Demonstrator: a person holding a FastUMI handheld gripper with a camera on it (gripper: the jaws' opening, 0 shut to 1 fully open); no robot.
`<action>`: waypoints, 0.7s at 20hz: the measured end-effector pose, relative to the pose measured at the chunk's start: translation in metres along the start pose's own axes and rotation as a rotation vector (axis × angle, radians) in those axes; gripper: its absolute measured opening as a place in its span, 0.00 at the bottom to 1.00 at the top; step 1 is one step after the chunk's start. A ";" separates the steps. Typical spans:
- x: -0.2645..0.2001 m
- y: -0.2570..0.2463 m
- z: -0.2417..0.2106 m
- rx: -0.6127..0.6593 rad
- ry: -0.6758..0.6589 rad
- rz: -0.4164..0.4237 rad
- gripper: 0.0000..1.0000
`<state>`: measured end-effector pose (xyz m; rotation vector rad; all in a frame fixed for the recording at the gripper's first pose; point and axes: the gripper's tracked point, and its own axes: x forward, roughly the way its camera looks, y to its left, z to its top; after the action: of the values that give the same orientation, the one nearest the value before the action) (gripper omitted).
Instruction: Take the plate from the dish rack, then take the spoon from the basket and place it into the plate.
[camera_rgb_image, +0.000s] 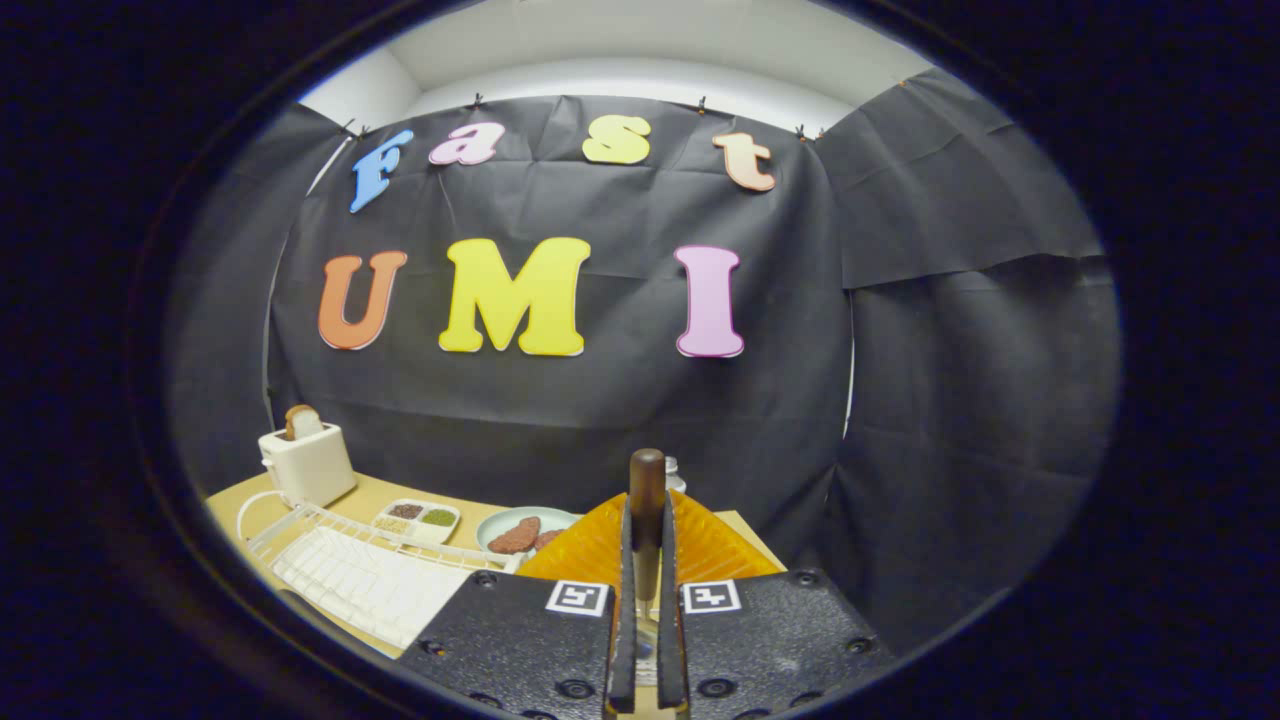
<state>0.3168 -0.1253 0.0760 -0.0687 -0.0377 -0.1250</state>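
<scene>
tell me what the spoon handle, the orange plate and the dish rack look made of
Spoon handle: dark brown, smooth, faint sheen, probably wood, clamped between the gripper fingers.
Orange plate: translucent amber with ribs, glass or plastic.
Dish rack: thin white bars, likely coated wire or plastic.

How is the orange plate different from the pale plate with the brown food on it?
The orange plate is amber and ribbed; the pale plate is light and smooth. The orange plate lies just beyond the gripper, whose fingers are shut on the brown spoon handle; the pale plate sits further off, beside the white dish rack. The pale one holds brown food. Both rest on the table.
</scene>
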 end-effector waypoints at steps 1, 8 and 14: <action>-0.014 0.005 0.004 0.008 -0.009 0.008 0.14; -0.106 0.063 -0.016 0.022 -0.012 0.115 0.14; -0.171 0.142 -0.051 -0.035 -0.036 0.197 0.15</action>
<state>0.1673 0.0326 0.0091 -0.1096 -0.0647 0.0729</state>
